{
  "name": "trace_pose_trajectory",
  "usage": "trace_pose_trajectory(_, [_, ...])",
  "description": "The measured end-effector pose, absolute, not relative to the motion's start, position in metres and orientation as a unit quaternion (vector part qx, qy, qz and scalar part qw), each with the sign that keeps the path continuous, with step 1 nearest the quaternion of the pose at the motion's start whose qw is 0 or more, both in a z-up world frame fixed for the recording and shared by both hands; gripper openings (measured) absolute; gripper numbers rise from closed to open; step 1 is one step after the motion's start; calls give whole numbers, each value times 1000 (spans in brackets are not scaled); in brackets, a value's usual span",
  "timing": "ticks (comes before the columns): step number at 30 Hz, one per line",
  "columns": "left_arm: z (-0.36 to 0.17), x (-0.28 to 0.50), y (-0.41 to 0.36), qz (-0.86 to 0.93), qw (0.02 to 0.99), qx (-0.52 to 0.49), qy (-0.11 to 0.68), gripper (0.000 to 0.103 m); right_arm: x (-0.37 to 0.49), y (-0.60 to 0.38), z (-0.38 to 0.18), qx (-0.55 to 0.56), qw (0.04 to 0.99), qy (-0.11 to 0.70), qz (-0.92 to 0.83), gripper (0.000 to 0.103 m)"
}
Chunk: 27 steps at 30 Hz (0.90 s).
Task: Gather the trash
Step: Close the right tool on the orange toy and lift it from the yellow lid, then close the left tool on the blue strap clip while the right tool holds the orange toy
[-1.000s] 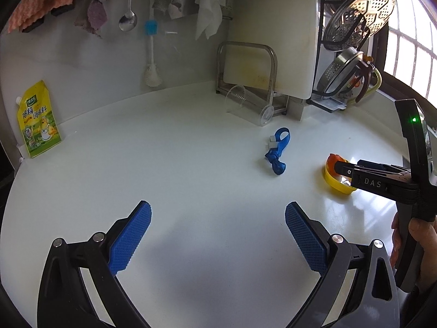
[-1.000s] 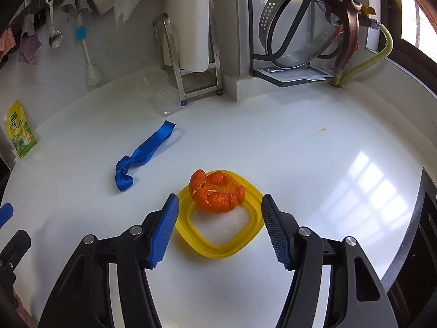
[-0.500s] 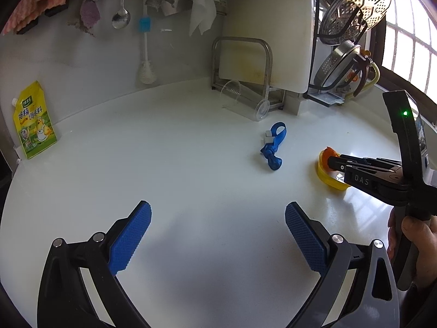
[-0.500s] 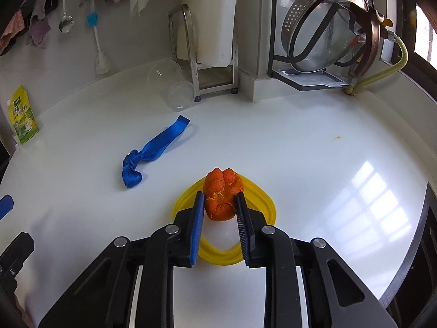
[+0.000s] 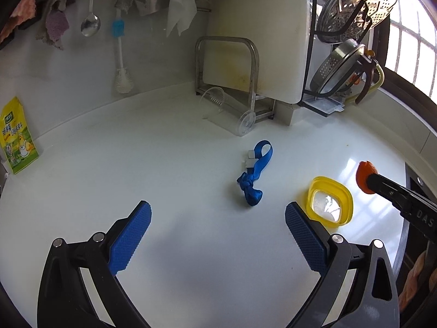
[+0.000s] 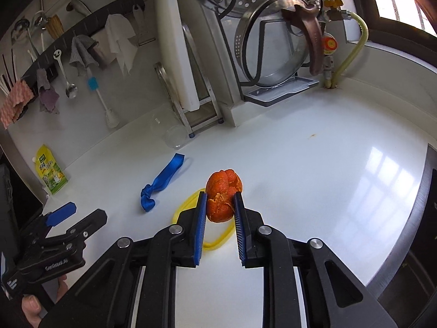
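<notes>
The right gripper (image 6: pixel 220 210), low centre of its view, is clamped on the orange peel (image 6: pixel 222 201) and has lifted it clear of the yellow lid (image 5: pixel 330 202), where it lay a second ago: one piece of trash is secured, I judge. The left gripper (image 5: pixel 217 235) stays wide open and empty at the frame bottom. Beyond lie the blue strap (image 5: pixel 255 175) at centre and a fallen clear cup (image 5: pixel 226 113). "DAS" shows on the right gripper's arm; the yellow pouch (image 5: pixel 16 136) at far left carries Chinese print I cannot read.
</notes>
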State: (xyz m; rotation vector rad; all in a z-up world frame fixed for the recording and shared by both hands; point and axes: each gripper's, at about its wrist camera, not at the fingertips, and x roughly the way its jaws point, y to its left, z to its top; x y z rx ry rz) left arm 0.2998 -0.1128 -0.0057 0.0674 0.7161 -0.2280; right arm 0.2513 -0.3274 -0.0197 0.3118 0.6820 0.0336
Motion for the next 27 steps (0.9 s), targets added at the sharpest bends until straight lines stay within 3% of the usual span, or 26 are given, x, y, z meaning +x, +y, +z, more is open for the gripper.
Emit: trace_pose_trajectory(27, [-50, 388, -168, -93, 891, 86, 437, 94, 253, -354, -25, 195, 921, 335, 25, 19])
